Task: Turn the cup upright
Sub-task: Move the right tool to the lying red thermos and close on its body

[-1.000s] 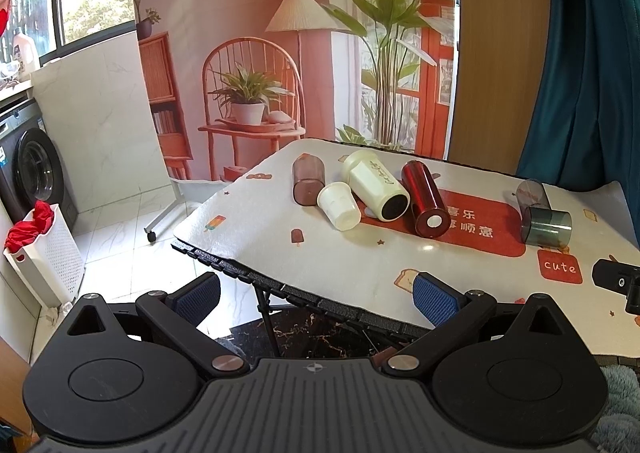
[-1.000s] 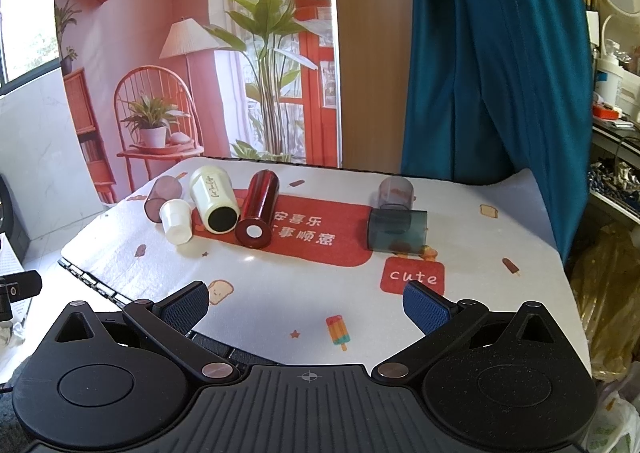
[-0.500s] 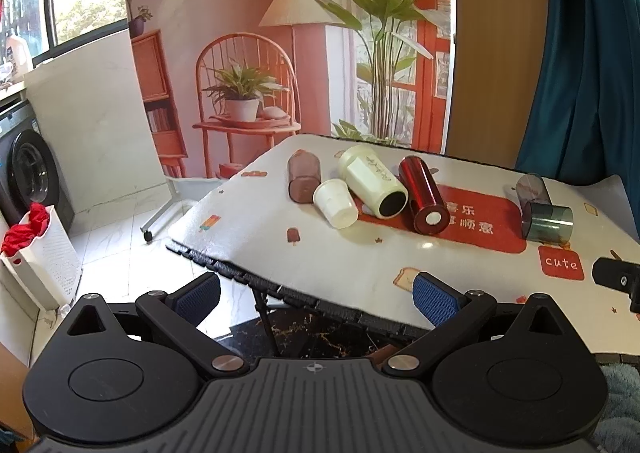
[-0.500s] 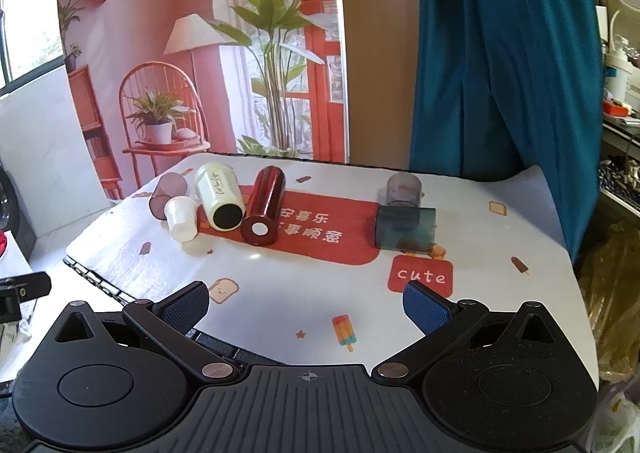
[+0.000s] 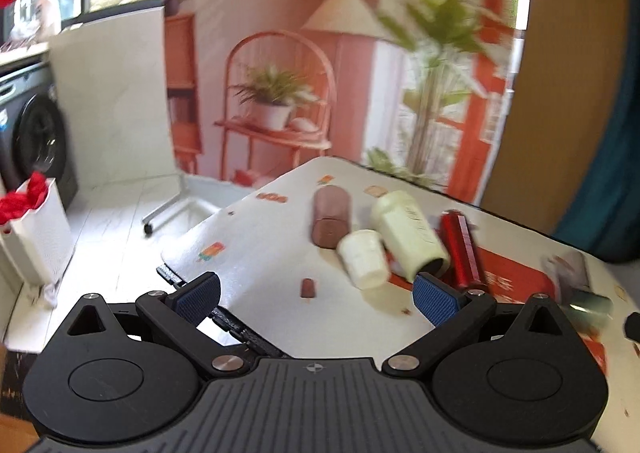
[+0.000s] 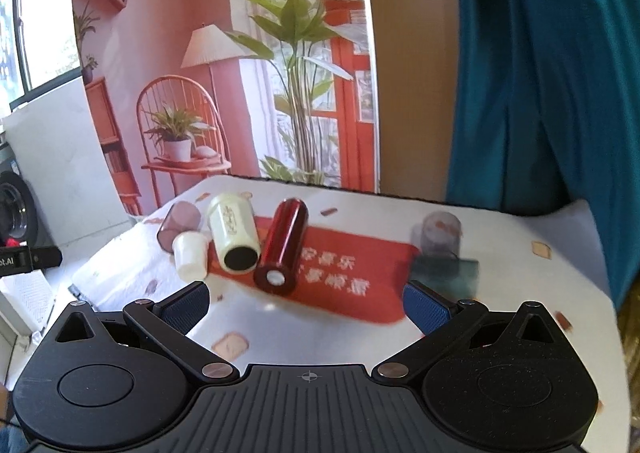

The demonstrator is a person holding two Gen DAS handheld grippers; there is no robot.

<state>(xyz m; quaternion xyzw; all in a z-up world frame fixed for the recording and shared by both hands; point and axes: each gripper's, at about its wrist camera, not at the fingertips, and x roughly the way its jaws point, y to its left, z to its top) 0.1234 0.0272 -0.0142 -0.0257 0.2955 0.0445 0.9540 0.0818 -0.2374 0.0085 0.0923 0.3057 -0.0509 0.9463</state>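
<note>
Both tongs are held wide open and empty, which leaves room to straddle a cup body. The left tongs (image 5: 316, 299) are aimed over the near edge of the surface (image 5: 260, 253). The white paper cup (image 5: 362, 259) lies on its side at 1 o'clock, touching the cream tumbler (image 5: 408, 237) and just beside the brown cup (image 5: 332, 219). From the right tongs (image 6: 306, 303), the red flask (image 6: 282, 247) lies at 12 o'clock and the grey-green tumbler (image 6: 446, 271), blurred, at 2 o'clock. No cup is upright.
</note>
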